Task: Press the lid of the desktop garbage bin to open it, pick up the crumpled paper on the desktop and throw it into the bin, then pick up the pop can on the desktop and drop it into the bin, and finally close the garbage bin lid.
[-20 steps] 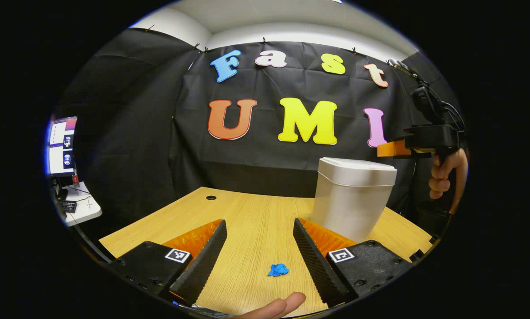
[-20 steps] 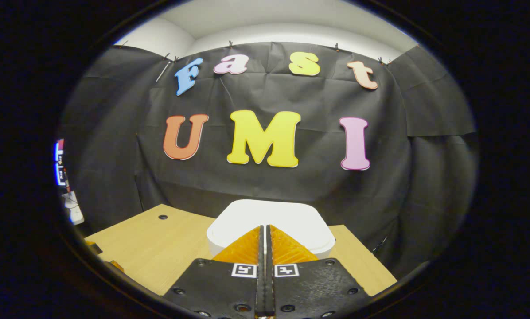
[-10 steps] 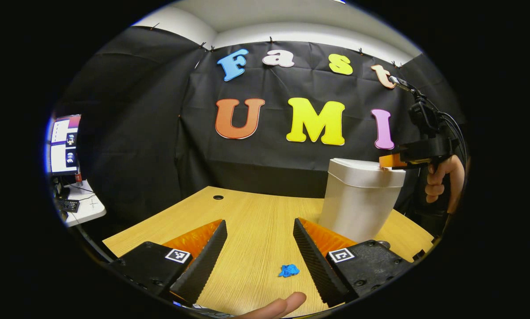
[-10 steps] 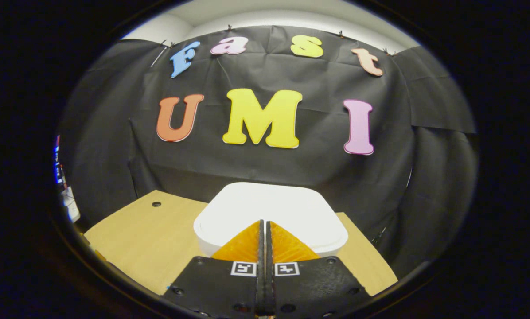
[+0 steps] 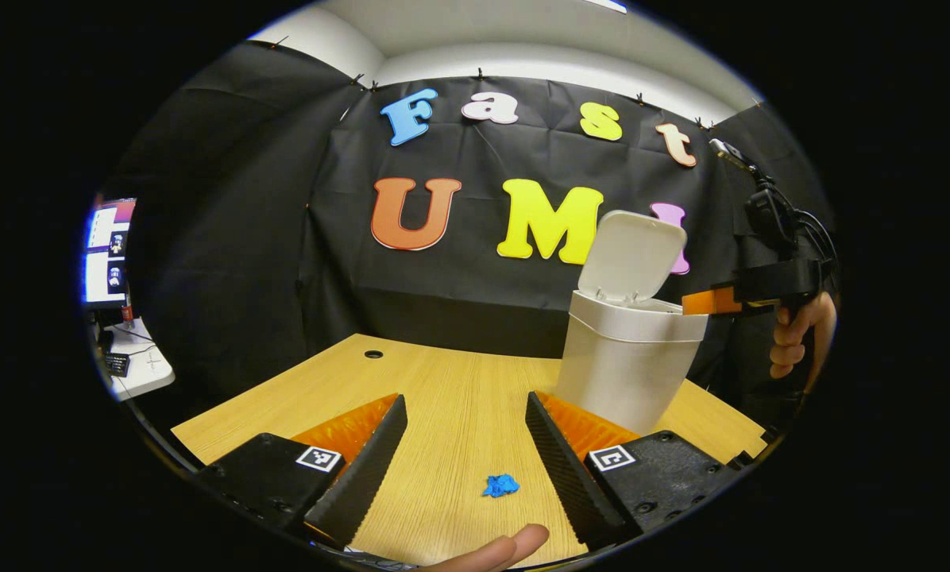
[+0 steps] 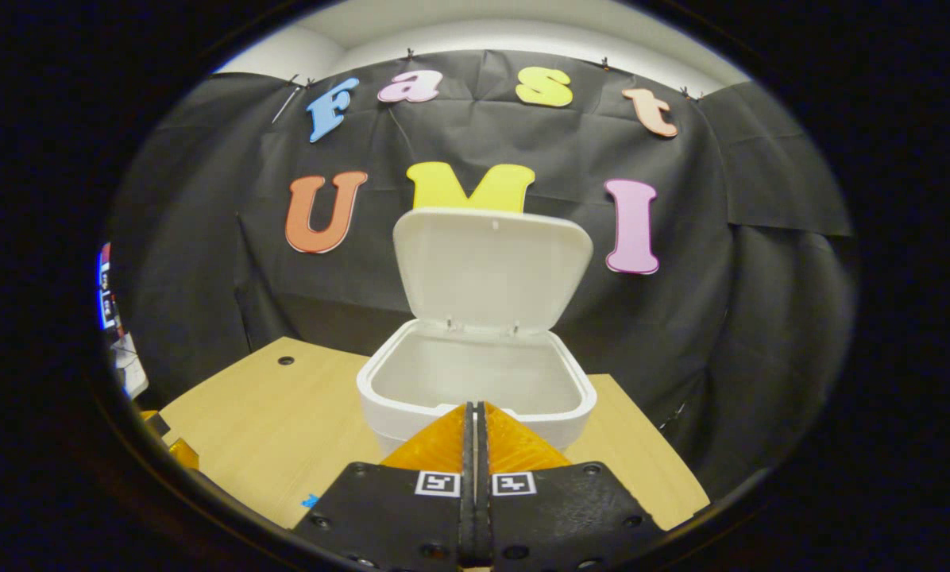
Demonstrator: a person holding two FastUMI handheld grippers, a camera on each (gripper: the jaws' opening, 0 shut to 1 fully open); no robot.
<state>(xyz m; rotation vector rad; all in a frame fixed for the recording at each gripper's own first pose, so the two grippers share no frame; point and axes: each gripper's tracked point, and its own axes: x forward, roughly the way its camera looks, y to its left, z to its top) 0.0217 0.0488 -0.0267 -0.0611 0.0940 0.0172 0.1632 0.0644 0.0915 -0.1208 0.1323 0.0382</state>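
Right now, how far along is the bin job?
Done: the bin is open, its lid standing upright. In hand: nothing; the right gripper is shut at the bin's front rim, and the left gripper is open above the crumpled paper on the desktop. Left: paper, can, closing the lid.

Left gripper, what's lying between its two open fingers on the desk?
In the left gripper view, the blue crumpled paper lies on the bare wooden desk between the left gripper's open fingers, touching neither. A fingertip pokes in nearer the camera.
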